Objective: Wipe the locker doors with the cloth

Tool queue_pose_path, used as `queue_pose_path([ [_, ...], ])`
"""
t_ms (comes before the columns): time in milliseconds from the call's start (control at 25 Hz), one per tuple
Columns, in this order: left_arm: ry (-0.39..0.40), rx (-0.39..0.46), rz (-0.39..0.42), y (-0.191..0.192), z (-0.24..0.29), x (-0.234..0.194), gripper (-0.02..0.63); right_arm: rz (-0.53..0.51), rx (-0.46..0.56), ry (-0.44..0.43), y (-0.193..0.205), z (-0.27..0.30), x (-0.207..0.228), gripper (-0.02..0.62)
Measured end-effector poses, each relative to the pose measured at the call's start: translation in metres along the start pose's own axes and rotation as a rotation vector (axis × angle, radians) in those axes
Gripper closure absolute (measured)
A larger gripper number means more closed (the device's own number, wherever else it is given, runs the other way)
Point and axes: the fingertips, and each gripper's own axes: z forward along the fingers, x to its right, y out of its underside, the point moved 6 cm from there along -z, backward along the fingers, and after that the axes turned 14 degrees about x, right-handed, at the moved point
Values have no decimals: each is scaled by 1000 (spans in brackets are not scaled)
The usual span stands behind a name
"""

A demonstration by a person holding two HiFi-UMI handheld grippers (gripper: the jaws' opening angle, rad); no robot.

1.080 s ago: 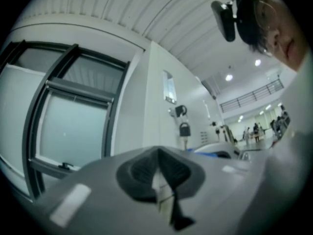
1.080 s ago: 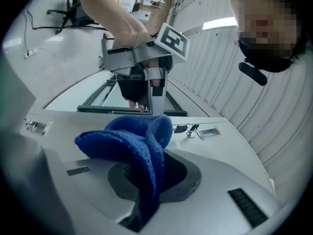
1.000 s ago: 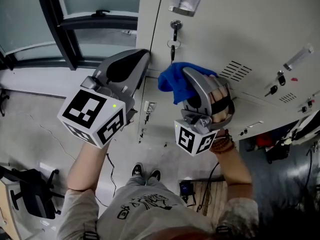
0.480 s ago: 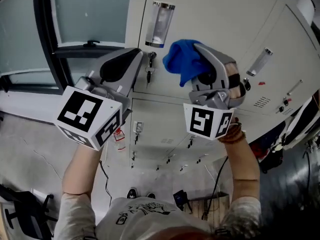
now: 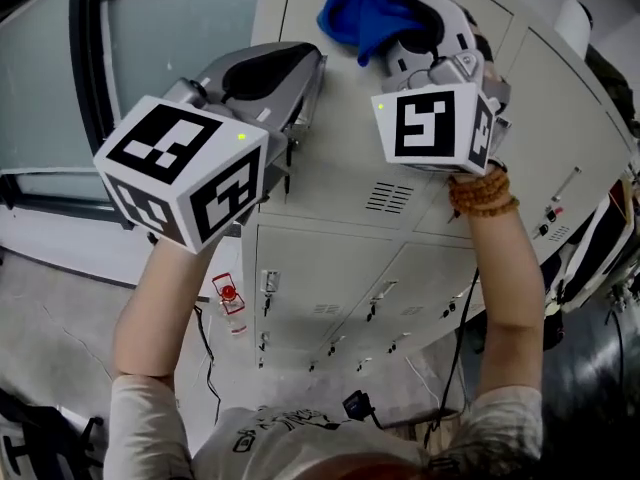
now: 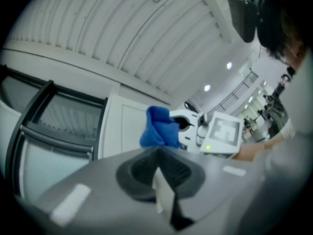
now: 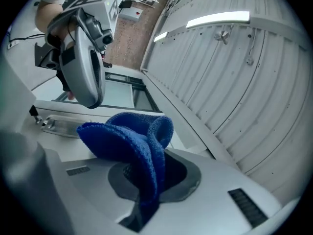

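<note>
In the head view, the right gripper was raised to about twelve o'clock, clenched on a bunched blue cloth and holding it against the top of the locker doors. I would guess the height was to reach the upper panel. The doors were smooth pale grey metal, with a patch of vent slots near the middle. The left gripper hung at ten o'clock just beside a door, probably only kept clear of the wiping.

In the left gripper view, the left gripper had its jaws pressed together with nothing between them. The cloth showed at twelve o'clock beyond them as a soft, thick lump at the right gripper's tip.

In the right gripper view, the right gripper had its jaws shut on a fold of the cloth. The looped, knitted terry spilled out toward ten o'clock, leaving plenty of loose fabric to rub with. A ribbed ceiling filled two o'clock.
</note>
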Motion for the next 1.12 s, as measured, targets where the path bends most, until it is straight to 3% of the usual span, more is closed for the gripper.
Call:
queue_pose_path([
  [200, 32, 22, 29, -16, 20, 6, 604, -26, 3, 49, 9, 15, 40, 567],
  [400, 66, 5, 41, -15, 29, 18, 604, -18, -21, 126, 35, -13, 57, 568],
  [640, 60, -53, -20, 18, 22, 26, 604, 24, -32, 101, 36, -51, 11, 568],
  [1120, 53, -153, -89, 71, -21, 64, 604, 105, -55, -17, 26, -129, -123, 568],
])
